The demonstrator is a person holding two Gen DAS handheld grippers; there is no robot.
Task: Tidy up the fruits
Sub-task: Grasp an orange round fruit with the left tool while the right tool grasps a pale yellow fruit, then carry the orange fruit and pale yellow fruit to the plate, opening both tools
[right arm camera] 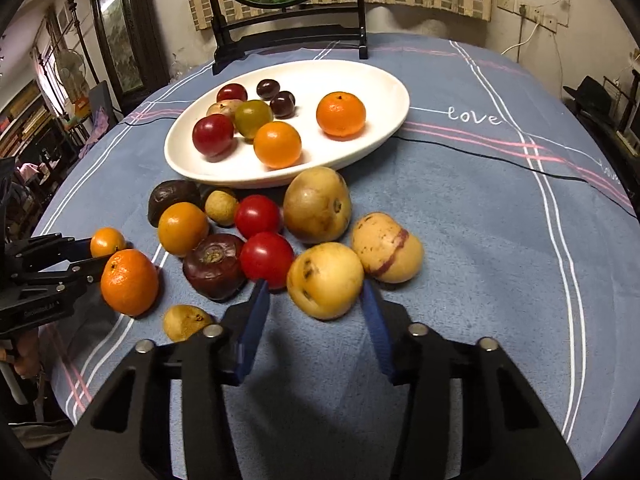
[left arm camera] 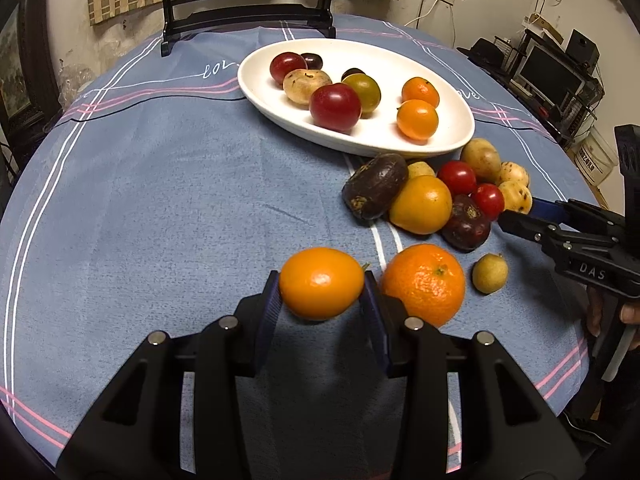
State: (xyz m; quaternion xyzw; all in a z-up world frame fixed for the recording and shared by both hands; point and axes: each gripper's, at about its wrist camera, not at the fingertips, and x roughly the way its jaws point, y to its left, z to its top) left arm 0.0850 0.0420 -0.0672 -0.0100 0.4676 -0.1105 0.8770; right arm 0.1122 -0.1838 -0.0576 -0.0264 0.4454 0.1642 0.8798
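Observation:
My left gripper (left arm camera: pixel 322 290) is shut on a small smooth orange fruit (left arm camera: pixel 322 288), held just above the blue cloth; it also shows at the left of the right wrist view (right arm camera: pixel 107 242). A tangerine (left arm camera: pixel 424 284) lies right beside it. My right gripper (right arm camera: pixel 316 292) is open around a spotted yellow fruit (right arm camera: pixel 326 280): the right pad touches it, the left pad stands a little off. A white oval plate (left arm camera: pixel 360 148) further back holds several fruits: red, orange, green, tan and dark ones.
Loose fruits lie heaped in front of the plate: red tomatoes (right arm camera: pixel 266 260), dark purple fruits (right arm camera: pixel 214 266), an orange one (right arm camera: pixel 182 228) and yellow ones (right arm camera: pixel 316 204). A small tan fruit (right arm camera: pixel 186 322) lies nearest. A black mirror stand (right arm camera: pixel 288 36) is at the table's back.

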